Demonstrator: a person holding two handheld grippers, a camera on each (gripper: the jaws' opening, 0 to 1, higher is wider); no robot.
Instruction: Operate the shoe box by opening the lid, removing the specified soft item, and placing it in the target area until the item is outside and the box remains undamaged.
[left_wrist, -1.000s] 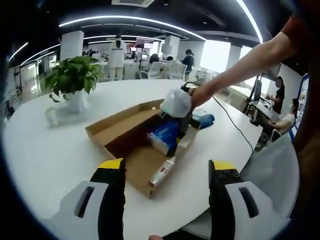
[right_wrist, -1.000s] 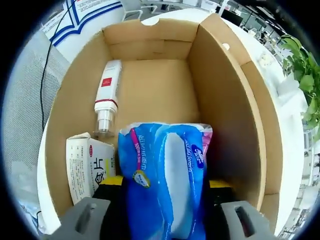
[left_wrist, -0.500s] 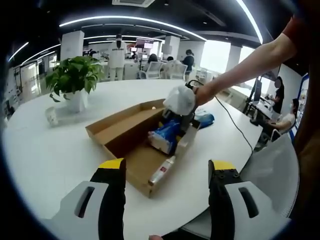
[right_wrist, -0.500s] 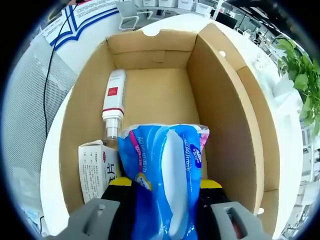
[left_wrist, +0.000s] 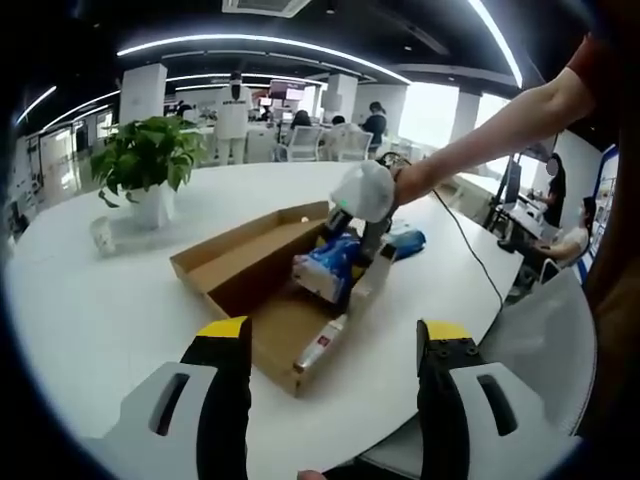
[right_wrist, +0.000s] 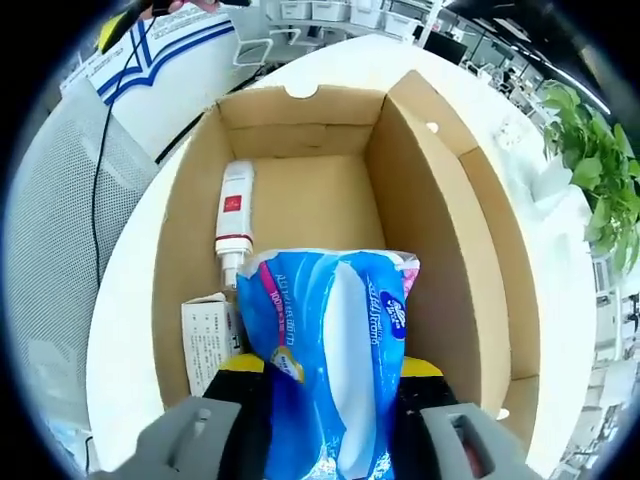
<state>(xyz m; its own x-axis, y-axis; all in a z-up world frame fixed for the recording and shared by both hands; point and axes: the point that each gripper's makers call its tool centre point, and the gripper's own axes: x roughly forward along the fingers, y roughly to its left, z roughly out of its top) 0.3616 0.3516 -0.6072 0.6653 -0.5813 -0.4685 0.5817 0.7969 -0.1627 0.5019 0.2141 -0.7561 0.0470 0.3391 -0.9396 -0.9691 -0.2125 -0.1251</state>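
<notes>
An open cardboard shoe box (left_wrist: 240, 262) lies on the round white table (left_wrist: 90, 310), lid folded back. My right gripper (right_wrist: 328, 368) is shut on a blue tissue pack (right_wrist: 330, 350), held above the box (right_wrist: 310, 190). In the left gripper view that gripper (left_wrist: 352, 232) hangs over the box's far end with the tissue pack (left_wrist: 325, 268) hanging from it, a person's arm (left_wrist: 480, 135) behind it. My left gripper (left_wrist: 333, 335) stands open near the table's front edge, nothing between its fingers.
Inside the box lie a white tube with a red label (right_wrist: 234, 212) and a small white carton (right_wrist: 209, 335). A potted plant (left_wrist: 148, 160) stands at the far left of the table. A blue item (left_wrist: 408, 240) lies beyond the box. A black cable (left_wrist: 465, 245) crosses the table.
My right gripper has risen with the tissue pack, so the box looks smaller and farther below. The left gripper has stayed put.
</notes>
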